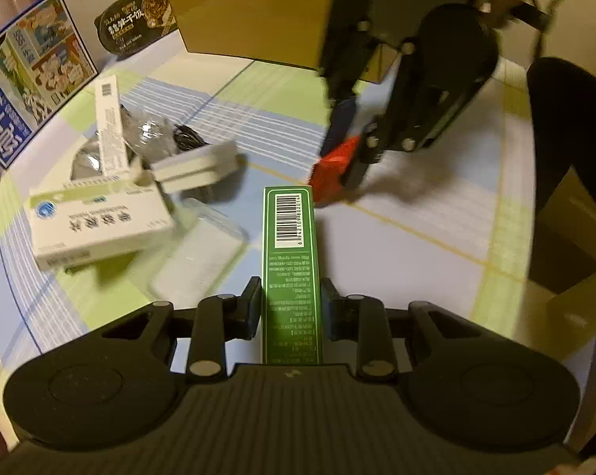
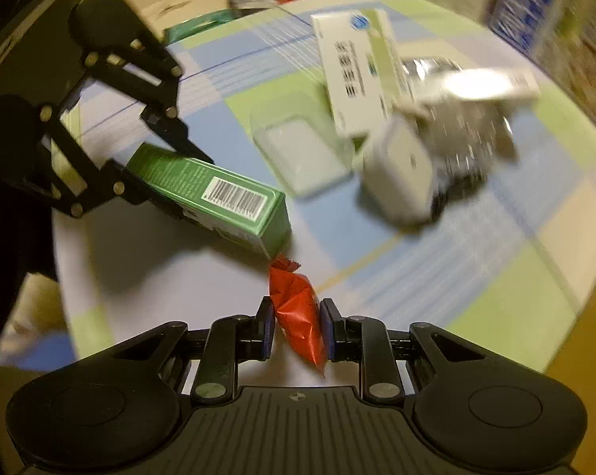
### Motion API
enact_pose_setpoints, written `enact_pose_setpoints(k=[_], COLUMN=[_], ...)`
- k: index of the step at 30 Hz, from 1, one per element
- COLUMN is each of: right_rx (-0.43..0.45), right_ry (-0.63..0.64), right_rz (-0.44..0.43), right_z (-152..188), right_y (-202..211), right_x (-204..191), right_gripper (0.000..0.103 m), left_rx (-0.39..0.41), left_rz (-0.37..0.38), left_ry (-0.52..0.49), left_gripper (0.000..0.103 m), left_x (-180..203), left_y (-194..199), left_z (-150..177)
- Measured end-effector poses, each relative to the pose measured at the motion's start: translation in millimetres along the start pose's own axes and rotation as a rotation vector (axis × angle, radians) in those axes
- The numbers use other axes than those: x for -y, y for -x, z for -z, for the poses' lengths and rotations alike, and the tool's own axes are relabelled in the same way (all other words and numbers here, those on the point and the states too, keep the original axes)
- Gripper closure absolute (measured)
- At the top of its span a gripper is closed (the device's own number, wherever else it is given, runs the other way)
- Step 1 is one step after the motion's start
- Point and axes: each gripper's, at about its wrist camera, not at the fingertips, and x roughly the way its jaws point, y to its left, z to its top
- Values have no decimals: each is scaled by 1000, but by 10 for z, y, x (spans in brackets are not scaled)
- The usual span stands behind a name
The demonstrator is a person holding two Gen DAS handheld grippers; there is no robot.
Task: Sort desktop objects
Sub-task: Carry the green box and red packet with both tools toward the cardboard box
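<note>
My left gripper (image 1: 289, 297) is shut on a long green box (image 1: 290, 261) with a barcode, held above the checked tablecloth (image 1: 397, 245). From the right wrist view the left gripper (image 2: 167, 182) and the green box (image 2: 218, 194) show at the left. My right gripper (image 2: 296, 316) is shut on a red snack packet (image 2: 298, 312). In the left wrist view the right gripper (image 1: 337, 174) holds the red packet (image 1: 333, 170) just past the green box's far end.
A white and green medicine box (image 1: 96, 221), a tall narrow white box (image 1: 109, 126), a white adapter (image 1: 195, 166), a crinkled plastic bag (image 1: 151, 130) and a clear plastic tray (image 1: 202, 253) lie at left. A cardboard box (image 1: 258, 19), a black noodle bowl (image 1: 139, 16) and a blue carton (image 1: 28, 79) stand behind.
</note>
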Motion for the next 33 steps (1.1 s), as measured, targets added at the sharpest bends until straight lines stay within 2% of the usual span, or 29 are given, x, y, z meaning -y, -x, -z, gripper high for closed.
enact_pose_setpoints(k=[4,8,12,18,24,30,31,33], right_rx=[24,107,187,293,290,298,297,298], right_ry=[-86,-148,-93,-128,-38,-25,-31,-60], right_rz=[8,41,134,175,184,159,154,136], right_z=[245,417,594,743,724,725,724,717], right_y=[110,147,156,60,-25,-98,-107,-103], right_x=[-116,-186,-372,-425,-473,-414,-406,-385], right_gripper=[82,78,65,64,57,57,59,70], left_rx=[0,8,34,46,38,36,34,30], left_rz=[-3,-33,-65,-85,-94,-101,-101,-103], left_ry=[59,128,225,330,320,323,324,328], left_gripper=[78,77,77,72,69,69,69,69], left_x=[191,325,339,348,359,336,338,347], left_y=[54,58,59,14,-63,-90,-96,-111], left_z=[-1,-21,-30,-50,-67,-81,-88,-96])
